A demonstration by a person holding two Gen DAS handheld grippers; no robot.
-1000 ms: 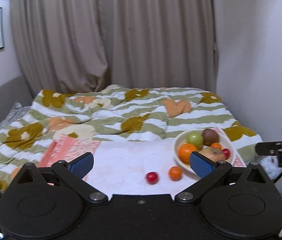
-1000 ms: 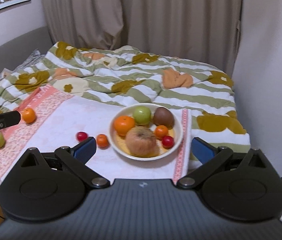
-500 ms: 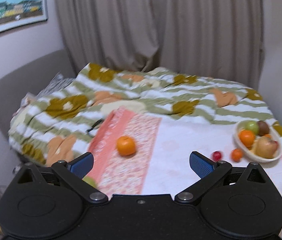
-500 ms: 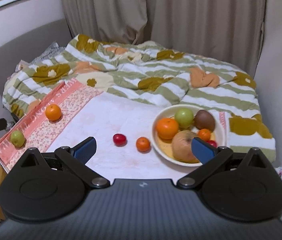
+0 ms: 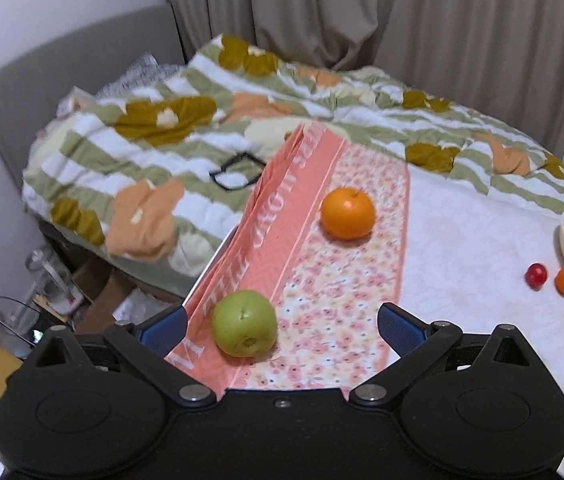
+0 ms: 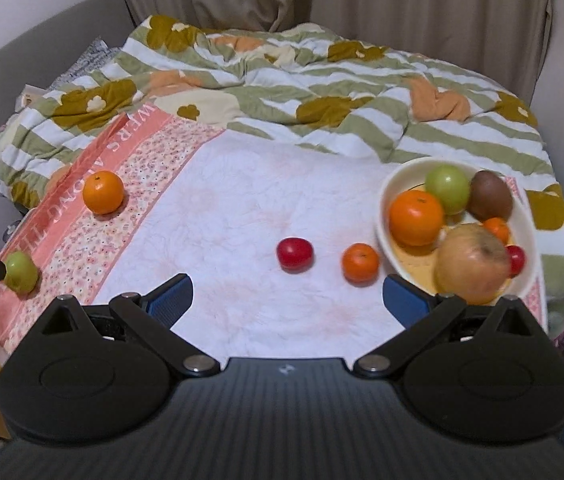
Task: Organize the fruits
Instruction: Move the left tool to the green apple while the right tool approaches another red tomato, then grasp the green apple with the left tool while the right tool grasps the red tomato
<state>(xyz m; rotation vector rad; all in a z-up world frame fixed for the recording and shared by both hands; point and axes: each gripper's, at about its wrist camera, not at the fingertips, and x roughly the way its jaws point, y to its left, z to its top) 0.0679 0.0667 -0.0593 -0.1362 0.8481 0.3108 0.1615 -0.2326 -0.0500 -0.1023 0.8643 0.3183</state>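
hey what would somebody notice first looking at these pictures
Probably the cream bowl heaped with fruit at the right of the white cloth. Next, the loose fruit: a green apple between the open left claw's fingers, and an orange beyond it on the pink flowered strip.

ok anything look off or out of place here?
Four fruits lie loose outside the bowl: green apple and large orange on the pink border, red fruit and small orange beside the bowl. Nothing spilled.
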